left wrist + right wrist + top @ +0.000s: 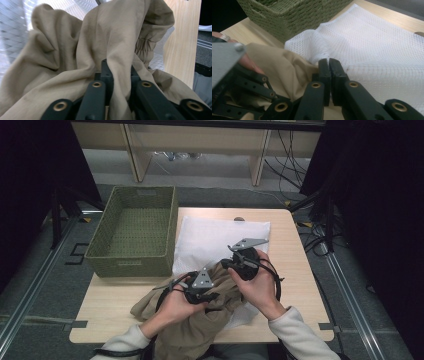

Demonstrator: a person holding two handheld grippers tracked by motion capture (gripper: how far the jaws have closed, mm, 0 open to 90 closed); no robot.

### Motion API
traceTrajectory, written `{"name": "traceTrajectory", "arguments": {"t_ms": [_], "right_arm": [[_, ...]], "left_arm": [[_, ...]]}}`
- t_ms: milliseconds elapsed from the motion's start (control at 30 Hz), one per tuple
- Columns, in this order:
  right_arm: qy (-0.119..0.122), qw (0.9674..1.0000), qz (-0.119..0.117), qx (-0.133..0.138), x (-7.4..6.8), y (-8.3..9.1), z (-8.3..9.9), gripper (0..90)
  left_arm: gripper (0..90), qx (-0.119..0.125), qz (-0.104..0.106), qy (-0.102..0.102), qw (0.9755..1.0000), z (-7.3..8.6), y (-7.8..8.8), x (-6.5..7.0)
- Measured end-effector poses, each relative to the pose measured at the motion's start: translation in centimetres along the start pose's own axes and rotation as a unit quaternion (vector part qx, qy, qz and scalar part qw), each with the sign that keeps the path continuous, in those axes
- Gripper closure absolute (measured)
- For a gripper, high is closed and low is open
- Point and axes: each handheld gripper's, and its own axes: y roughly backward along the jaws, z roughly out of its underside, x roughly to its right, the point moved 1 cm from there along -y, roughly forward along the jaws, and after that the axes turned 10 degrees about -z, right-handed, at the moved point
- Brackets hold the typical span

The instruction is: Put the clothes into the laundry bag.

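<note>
At the near edge of the tabletop [295,270], a tan garment [200,320] lies bunched, partly on the white mesh laundry bag [215,237] and partly hanging over the front edge toward the person. The left hand-held gripper [117,72] has a thick fold of the tan cloth clamped between its jaws, as the left gripper view shows. The right hand-held gripper [329,65] has its jaws pressed together at the rim of the mesh bag, seemingly pinching its edge, though the fabric between the pads is hard to make out. The work looks like feeding the garment into the bag, with the green woven basket [135,232] standing just beside it on the left. The main risk, as I judge it, is the right grip: a thin mesh edge could slip free when the cloth is pushed, letting the mouth of the bag fall shut. The overhanging part of the garment could also drag the rest off the tabletop if the left fold slips.
</note>
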Motion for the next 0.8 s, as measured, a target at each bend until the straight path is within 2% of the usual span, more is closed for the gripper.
{"name": "traceTrajectory", "arguments": {"t_ms": [67,100,133,167,200,233,267,300,367,400,433,567,600,633,667,767,800], "right_arm": [[0.001,1.0,-0.001,0.0,0.0,0.0,0.0,89.8],[0.011,0.9999,0.0,0.003,0.0,0.0,0.0,89.8],[0.004,1.0,0.001,0.004,-0.1,0.1,-0.1,89.8],[0.005,1.0,-0.002,0.006,-0.2,0.2,-0.1,89.8],[0.003,0.9999,0.0,0.011,-0.4,0.2,-0.1,89.8],[-0.005,0.9999,-0.002,0.013,-0.7,0.3,-0.2,89.8],[0.009,0.9997,-0.006,0.021,-0.7,0.4,-0.2,89.8],[0.014,0.9996,-0.006,0.023,-1.0,0.5,-0.2,89.8],[0.01,0.9995,-0.009,0.029,-1.5,0.8,-0.4,89.8],[0.026,0.999,-0.009,0.036,-1.4,1.0,-0.5,89.8],[0.018,0.999,-0.011,0.04,-1.6,1.2,-0.5,89.8],[0.027,0.9977,-0.012,0.062,-1.7,2.3,-1.0,89.8],[0.018,0.9976,-0.009,0.066,-1.7,2.3,-1.0,89.8],[0.025,0.9977,-0.011,0.062,-1.4,2.4,-1.0,89.8],[0.028,0.9976,-0.007,0.063,-1.2,2.3,-0.9,89.8],[0.01,0.9987,-0.007,0.05,-0.9,1.7,-0.7,89.8],[0.012,0.999,-0.007,0.042,-0.7,1.5,-0.6,89.8]], "left_arm": [[85.9,0.001,-0.005,0.012,0.9999,-0.1,-0.1,0.0],[86.6,0.003,-0.011,0.021,0.9997,-0.2,-0.1,-0.1],[87.0,0.006,-0.016,0.032,0.9993,-0.3,-0.1,-0.1],[87.3,0.014,-0.019,0.046,0.9987,-0.5,-0.1,-0.1],[87.5,0.014,-0.028,0.051,0.9982,-0.7,0.0,-0.3],[87.6,0.016,-0.036,0.067,0.997,-0.9,0.1,-0.4],[87.7,0.02,-0.045,0.077,0.9958,-1.2,0.2,-0.6],[87.8,0.024,-0.056,0.089,0.9941,-1.5,0.4,-0.7],[88.0,0.042,-0.079,0.101,0.9909,-2.2,0.9,-1.2],[88.0,0.054,-0.086,0.112,0.9885,-2.6,1.3,-1.5],[88.0,0.066,-0.094,0.122,0.9858,-2.9,1.7,-1.8],[88.0,0.1,-0.124,0.139,0.9774,-4.0,3.4,-3.0],[88.0,0.103,-0.126,0.138,0.977,-4.0,3.5,-2.9],[88.0,0.102,-0.129,0.129,0.9779,-4.0,3.3,-2.7],[87.9,0.097,-0.126,0.121,0.9799,-3.8,2.9,-2.5],[86.8,0.079,-0.112,0.107,0.9848,-2.9,0.9,-1.7],[84.6,0.061,-0.105,0.091,0.9884,-2.6,0.4,-1.7]]}}
